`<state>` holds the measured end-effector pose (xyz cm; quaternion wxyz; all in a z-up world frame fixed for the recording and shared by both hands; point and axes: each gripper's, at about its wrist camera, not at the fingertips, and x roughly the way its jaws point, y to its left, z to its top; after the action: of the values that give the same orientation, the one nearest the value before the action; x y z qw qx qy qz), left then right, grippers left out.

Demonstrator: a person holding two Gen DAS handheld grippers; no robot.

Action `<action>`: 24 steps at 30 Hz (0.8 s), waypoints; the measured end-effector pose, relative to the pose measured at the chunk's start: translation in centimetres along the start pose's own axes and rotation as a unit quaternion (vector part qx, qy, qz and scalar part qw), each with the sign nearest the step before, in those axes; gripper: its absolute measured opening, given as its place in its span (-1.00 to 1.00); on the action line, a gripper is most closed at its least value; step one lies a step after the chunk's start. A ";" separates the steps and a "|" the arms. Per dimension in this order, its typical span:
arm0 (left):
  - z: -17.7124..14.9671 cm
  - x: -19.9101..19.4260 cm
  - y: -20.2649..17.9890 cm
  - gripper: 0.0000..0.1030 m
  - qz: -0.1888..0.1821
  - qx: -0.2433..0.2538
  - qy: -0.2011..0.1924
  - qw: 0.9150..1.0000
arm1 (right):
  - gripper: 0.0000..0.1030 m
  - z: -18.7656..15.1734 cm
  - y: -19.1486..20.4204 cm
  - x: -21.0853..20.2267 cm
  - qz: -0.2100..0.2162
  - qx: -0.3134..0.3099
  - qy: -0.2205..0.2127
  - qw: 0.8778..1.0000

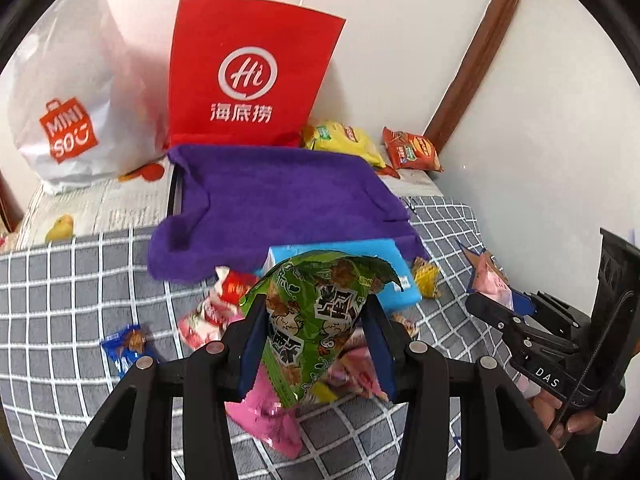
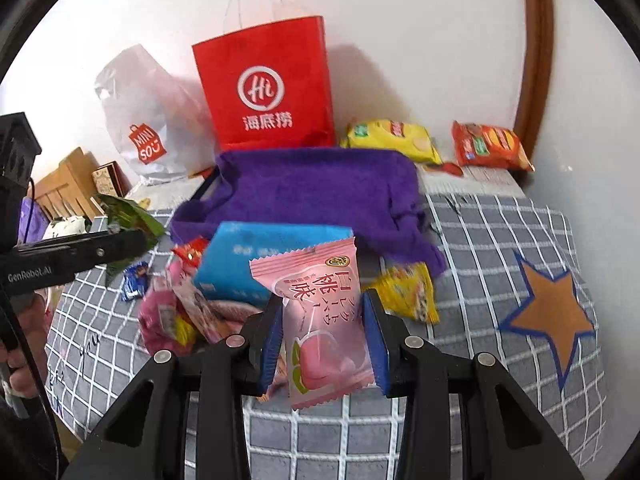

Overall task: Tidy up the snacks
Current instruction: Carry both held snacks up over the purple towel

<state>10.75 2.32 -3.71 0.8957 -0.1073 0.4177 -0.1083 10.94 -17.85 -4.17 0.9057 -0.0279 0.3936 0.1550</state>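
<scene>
Left gripper [image 1: 316, 336] clamped on green packet [image 1: 316, 312], lifted above snack pile [image 1: 224, 312] on checked cover [image 1: 60, 288]. Right gripper [image 2: 324, 336] clamped on pink packet [image 2: 320, 320]. Star patch [image 2: 552, 316], far-left wooden rack [image 2: 68, 188] only in right view.

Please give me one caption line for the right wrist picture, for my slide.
Right gripper holds a pink snack packet above a checked blanket, facing a red paper bag.
</scene>
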 end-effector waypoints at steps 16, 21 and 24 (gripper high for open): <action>7.2 2.4 1.9 -0.14 0.013 -0.004 -0.016 1.000 | -0.26 8.3 -0.2 4.3 -0.004 -0.004 -0.013 1.000; 9.2 4.1 3.1 -0.14 0.022 -0.008 -0.012 1.000 | -0.26 10.5 0.0 6.7 -0.008 -0.011 -0.011 1.000; 10.2 5.3 3.8 -0.14 0.024 -0.009 -0.007 1.000 | -0.26 11.7 -0.1 8.5 -0.013 -0.010 -0.009 1.000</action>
<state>22.38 5.50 -2.22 0.8998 -0.1063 0.4151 -0.0819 24.67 -13.75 -2.32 0.9107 -0.0407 0.3837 0.1475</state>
